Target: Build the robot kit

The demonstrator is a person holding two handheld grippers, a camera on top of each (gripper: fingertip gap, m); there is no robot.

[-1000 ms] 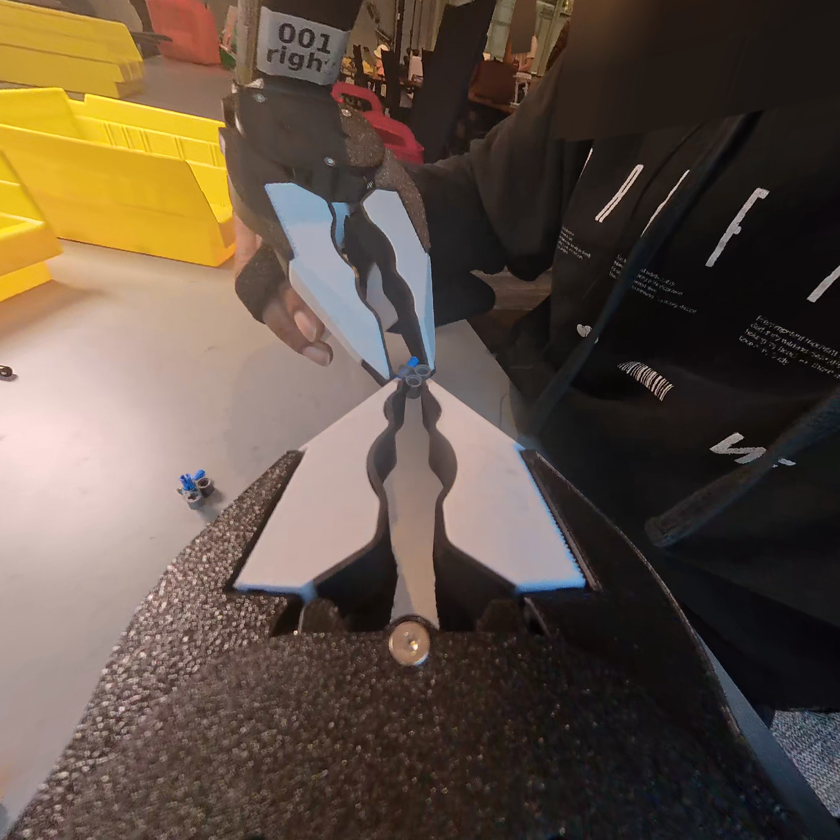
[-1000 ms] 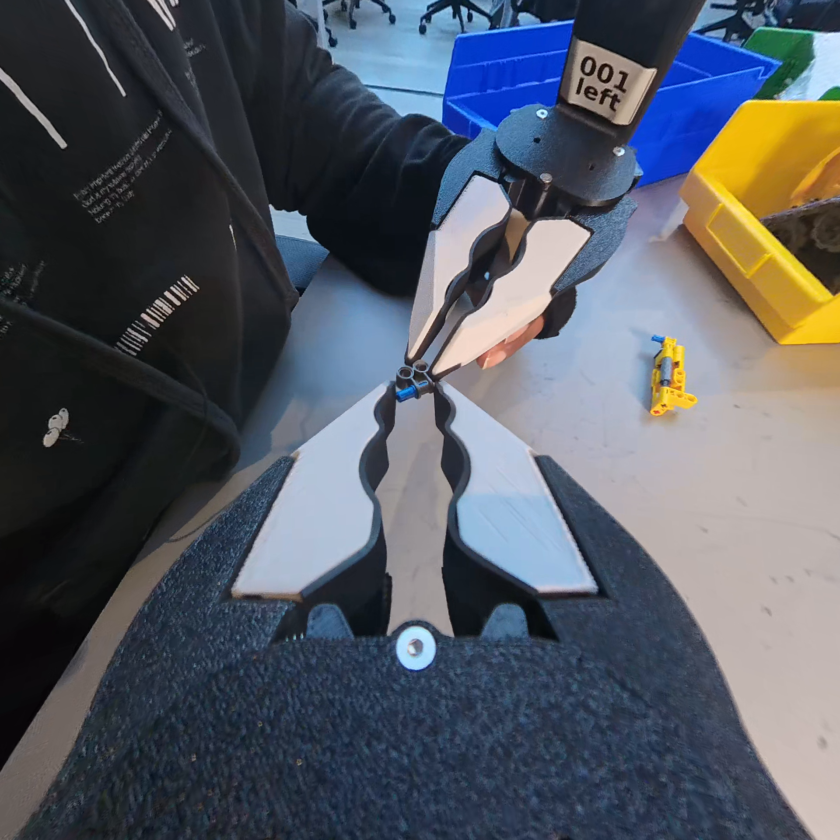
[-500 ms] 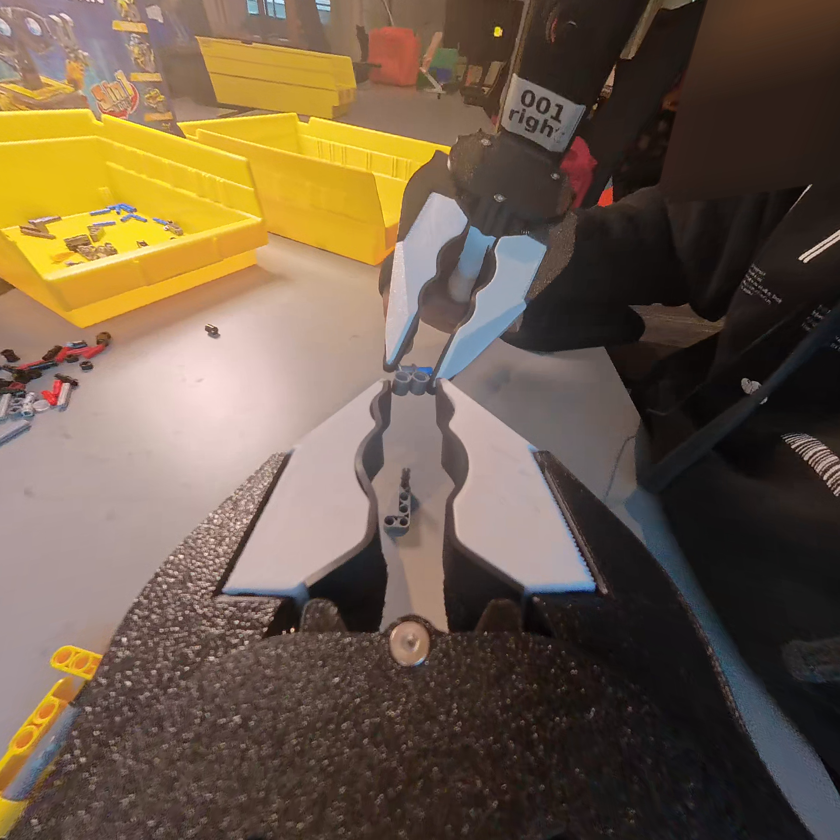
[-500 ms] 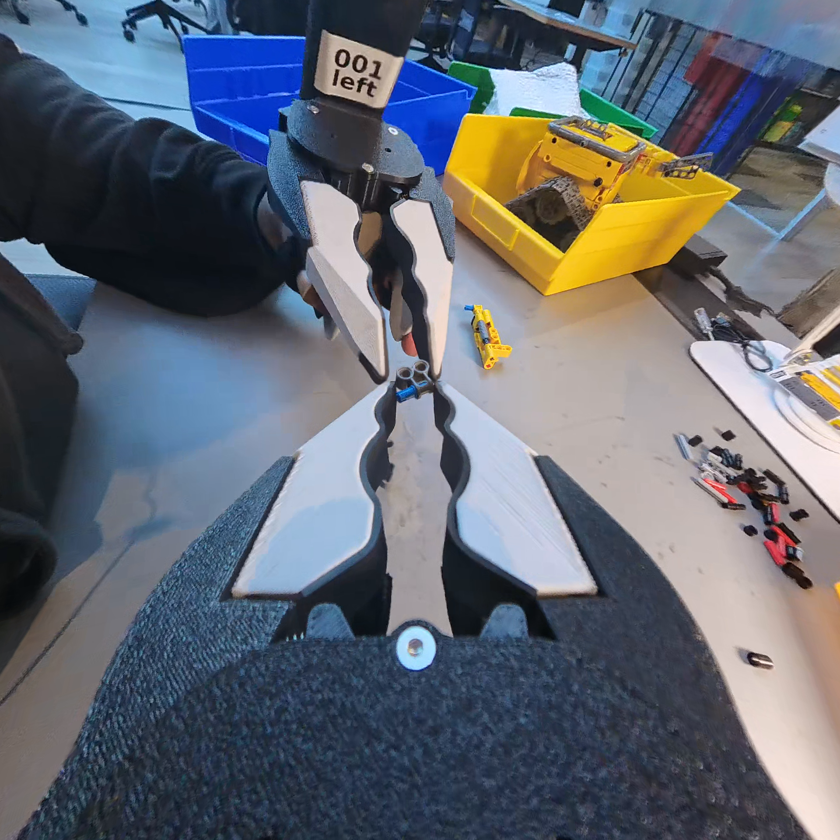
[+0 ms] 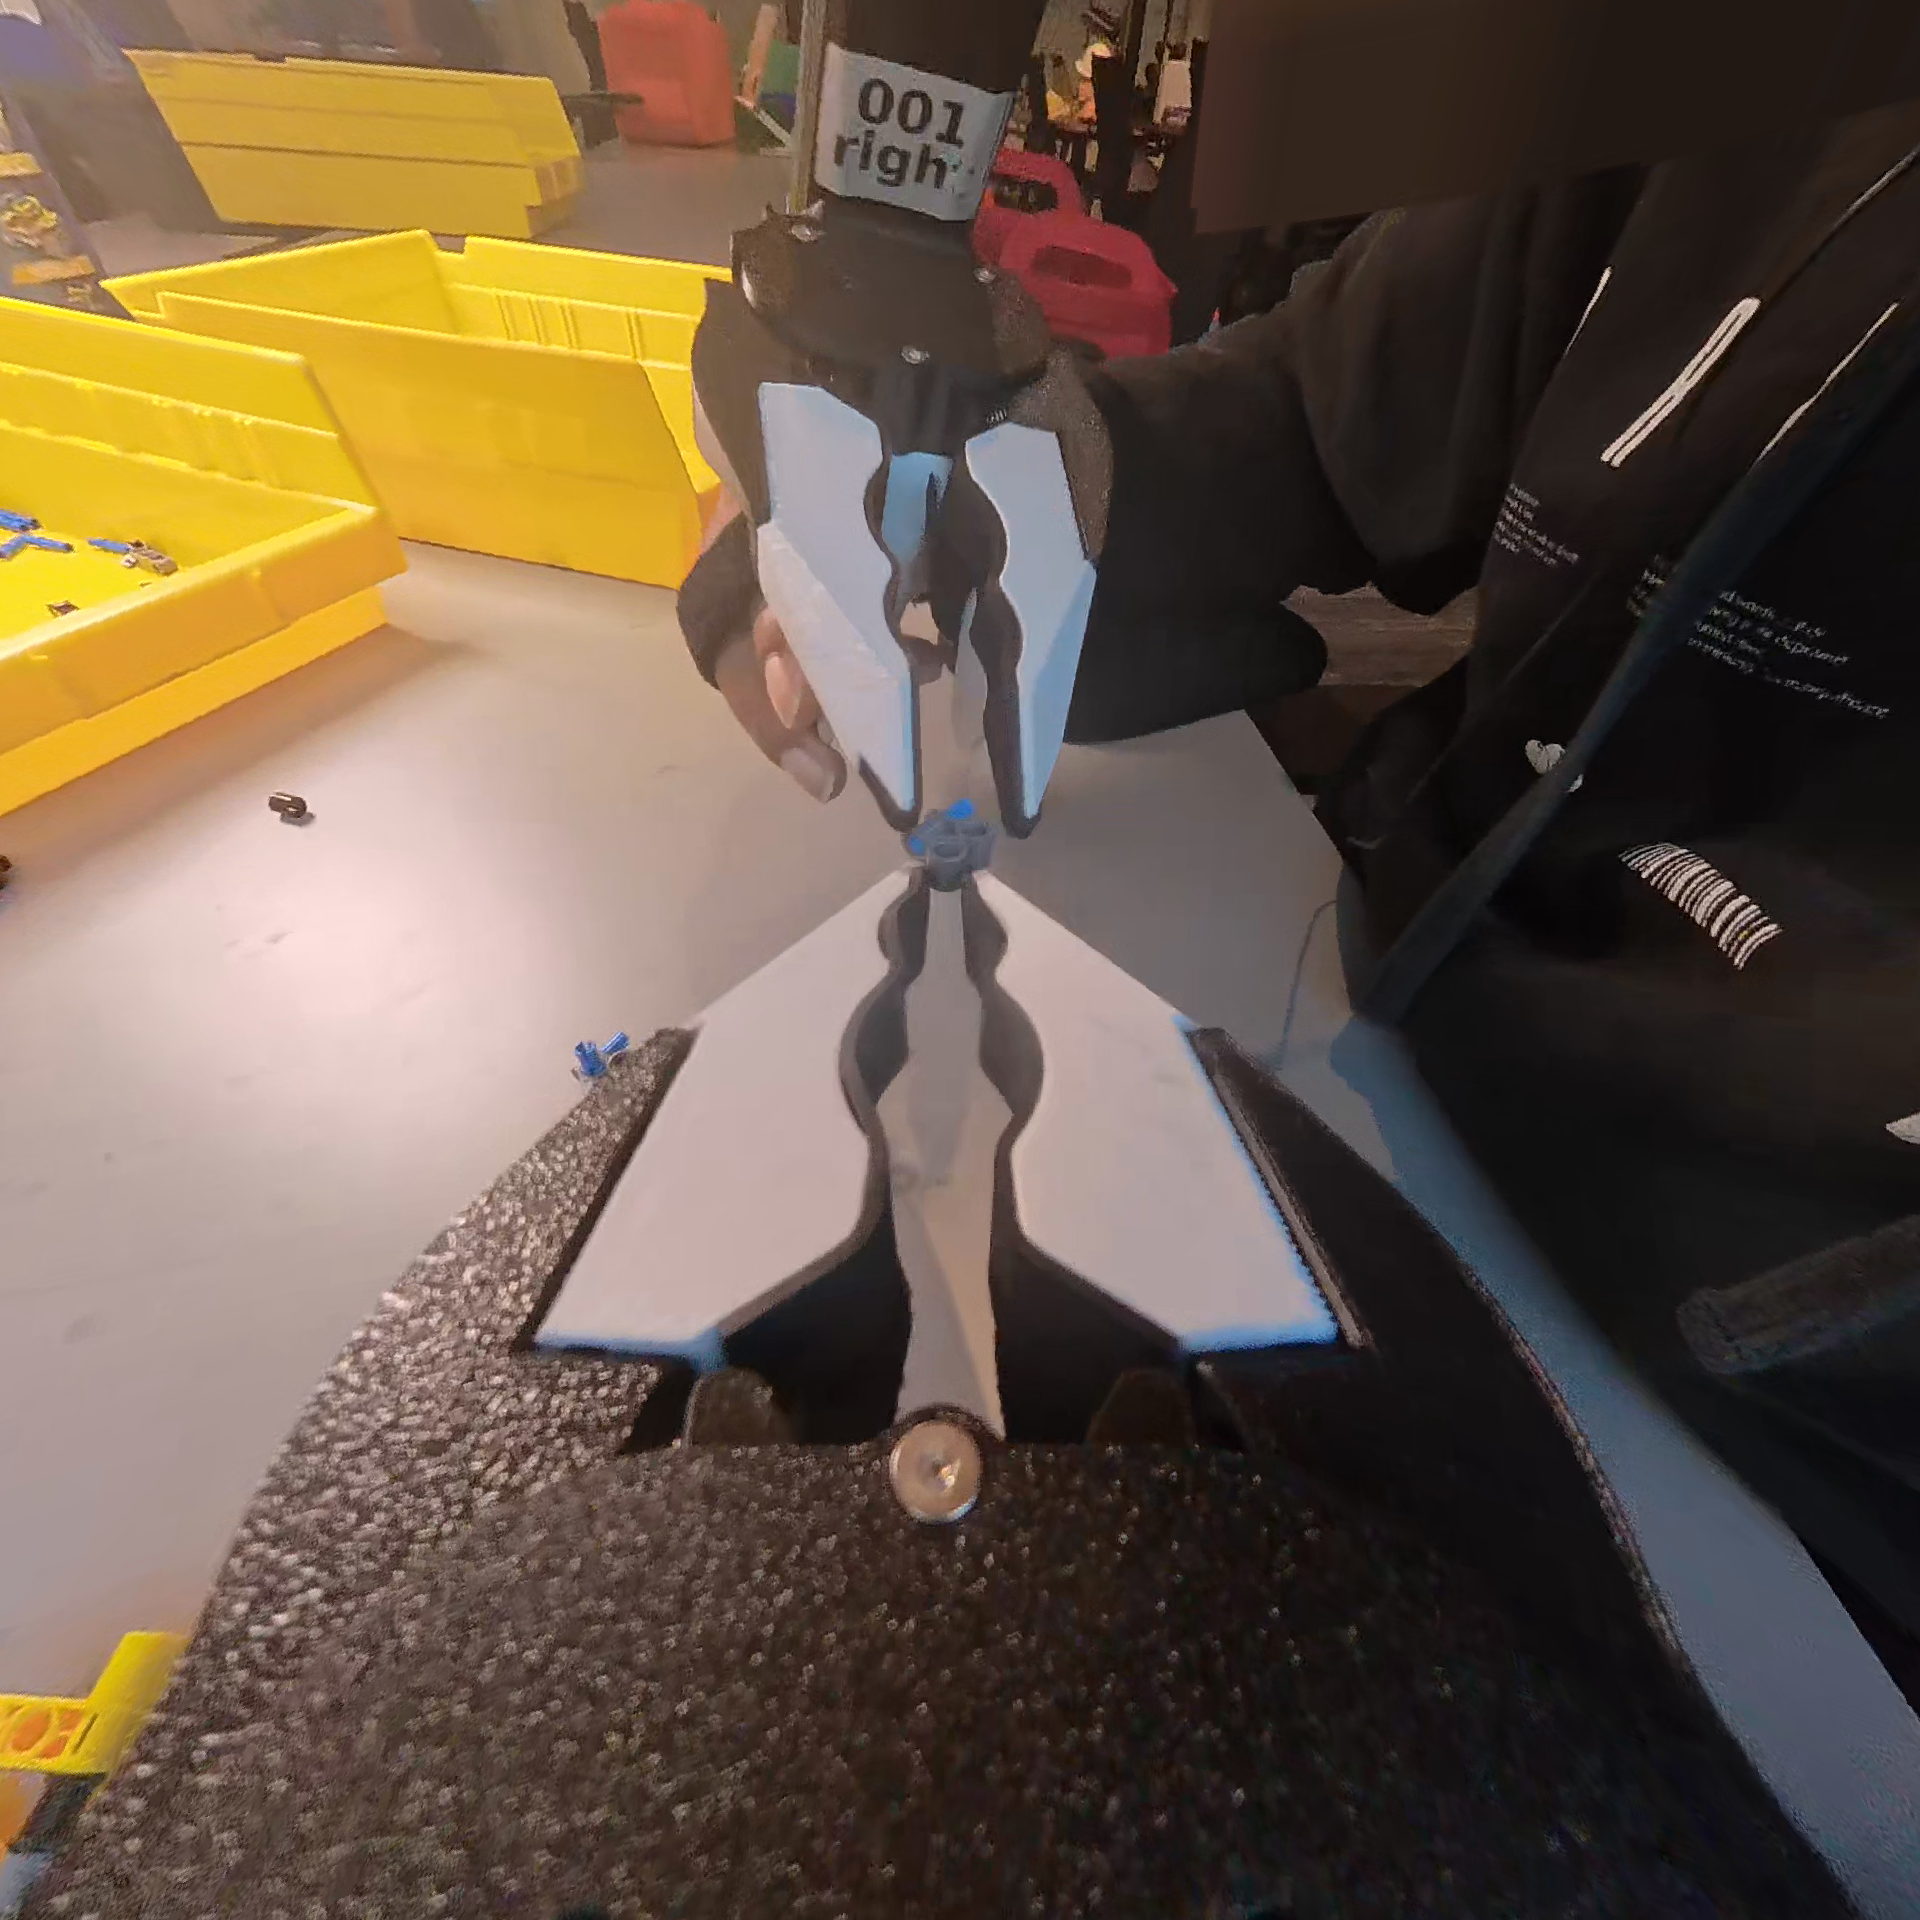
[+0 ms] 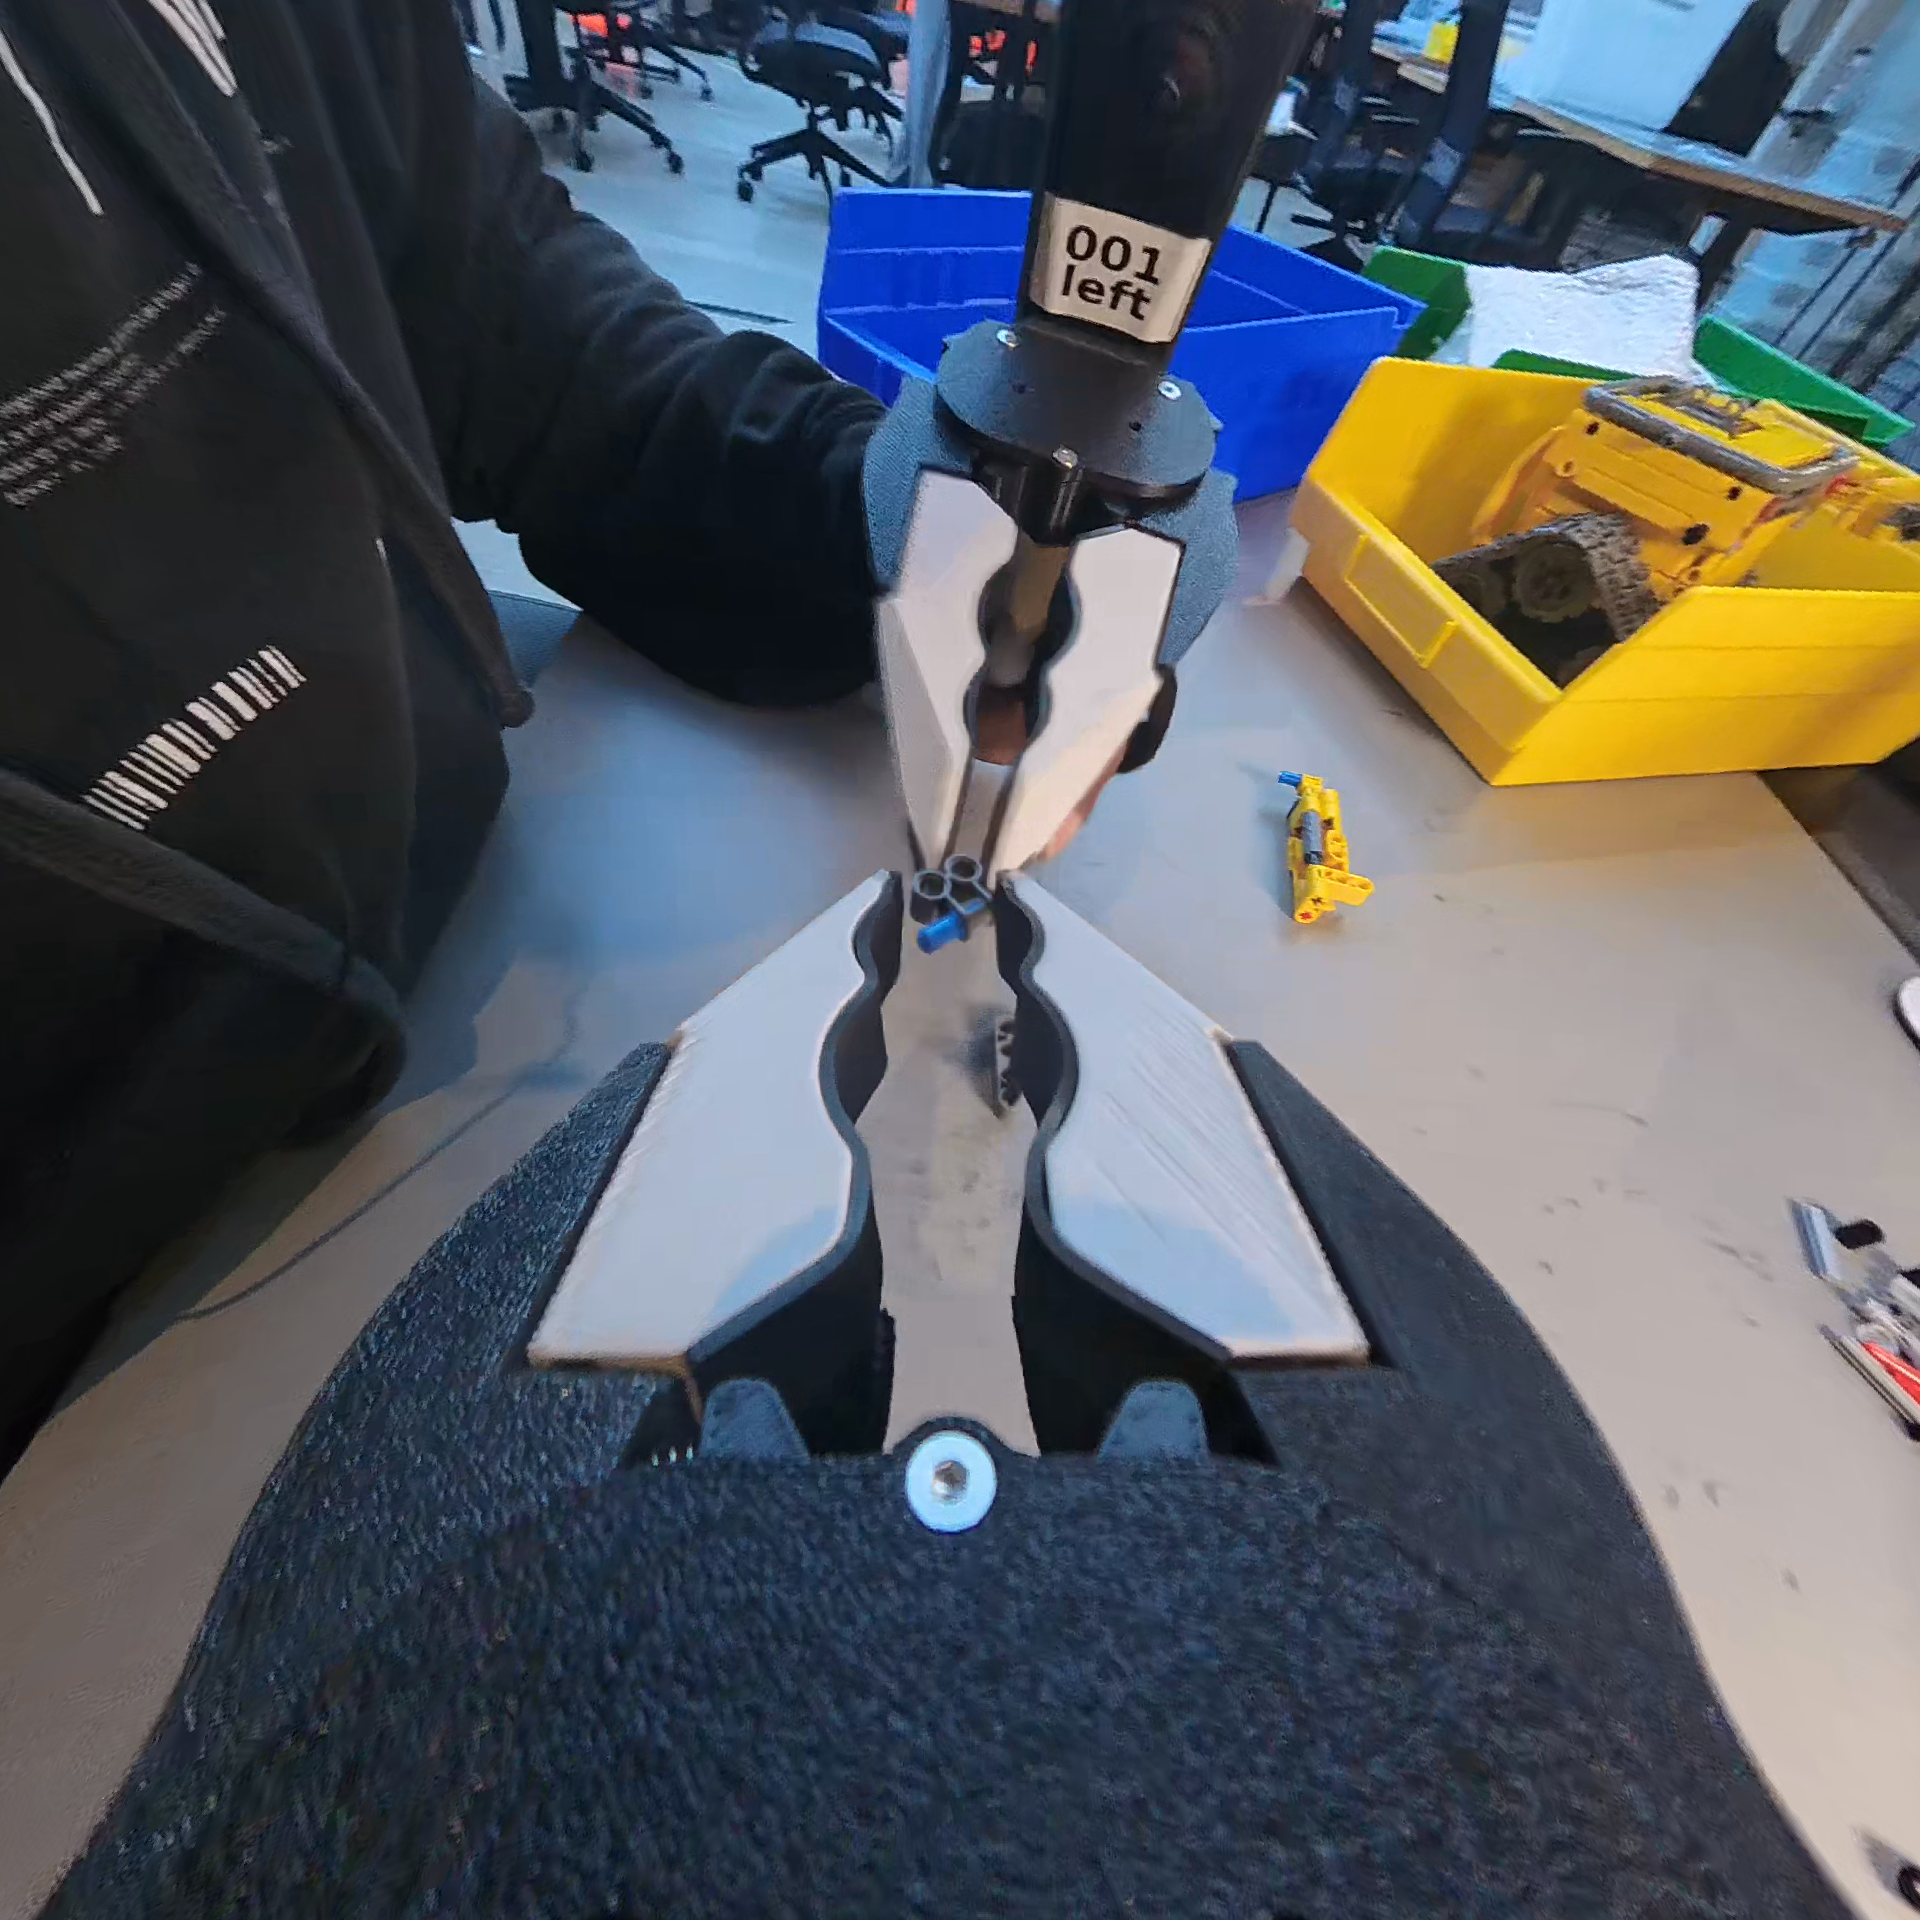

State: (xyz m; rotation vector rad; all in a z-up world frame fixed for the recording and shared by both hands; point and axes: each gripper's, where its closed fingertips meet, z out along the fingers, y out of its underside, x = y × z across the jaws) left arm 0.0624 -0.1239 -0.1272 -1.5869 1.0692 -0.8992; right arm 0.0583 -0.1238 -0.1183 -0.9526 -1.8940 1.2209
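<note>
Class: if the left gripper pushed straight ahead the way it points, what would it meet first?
Probably the right gripper, tip to tip with the left gripper around the small grey piece with a blue pin; depth unclear.

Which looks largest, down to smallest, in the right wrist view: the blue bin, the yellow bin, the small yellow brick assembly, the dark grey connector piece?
1. Yellow bin, though it sits nearer the camera than the blue one.
2. Blue bin, partly hidden by the left gripper.
3. Small yellow brick assembly.
4. Dark grey connector piece.
</note>
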